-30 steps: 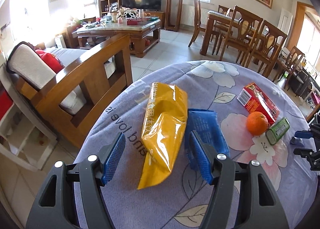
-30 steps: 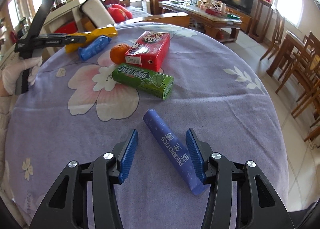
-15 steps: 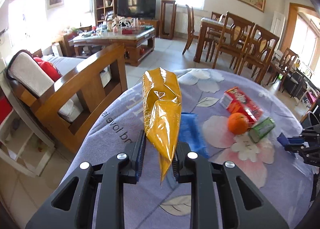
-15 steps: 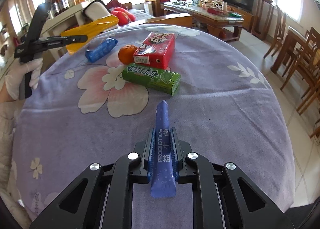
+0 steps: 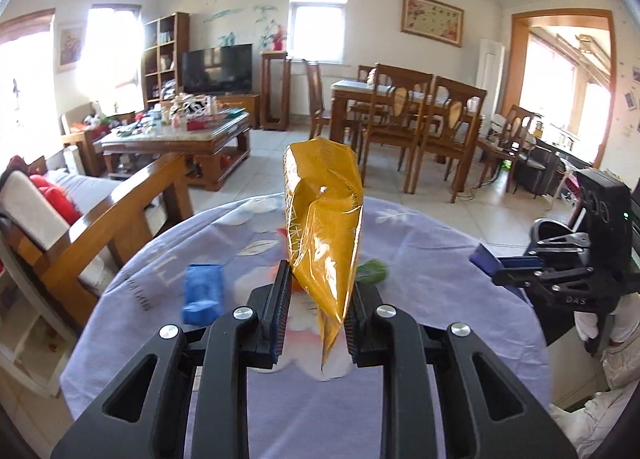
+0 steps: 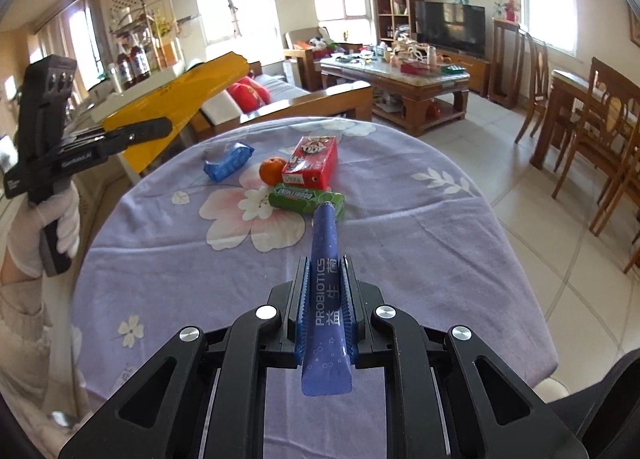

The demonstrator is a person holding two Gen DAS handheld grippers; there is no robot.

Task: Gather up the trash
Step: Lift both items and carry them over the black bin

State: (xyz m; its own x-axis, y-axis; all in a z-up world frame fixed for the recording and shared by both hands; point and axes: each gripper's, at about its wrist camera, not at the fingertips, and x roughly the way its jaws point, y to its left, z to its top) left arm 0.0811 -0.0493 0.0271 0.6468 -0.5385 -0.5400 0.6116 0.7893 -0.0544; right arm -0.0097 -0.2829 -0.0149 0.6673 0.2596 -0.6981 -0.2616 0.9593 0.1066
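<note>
Both grippers now raised off table (image 6: pixel 400 219): left gripper (image 5: pixel 316 307) clamps yellow bag (image 5: pixel 324 219); right gripper (image 6: pixel 325 299) clamps blue probiotics sachet (image 6: pixel 326 299).

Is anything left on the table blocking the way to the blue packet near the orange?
Nothing visible does. The blue packet lies in the open, apart from the orange, but both grippers are already full: yellow bag, probiotics stick.

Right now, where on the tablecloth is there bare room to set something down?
Bare: the near half of the tablecloth, and its right side past the green gum pack. Crowded: the far middle, with red box, orange and blue packet.
</note>
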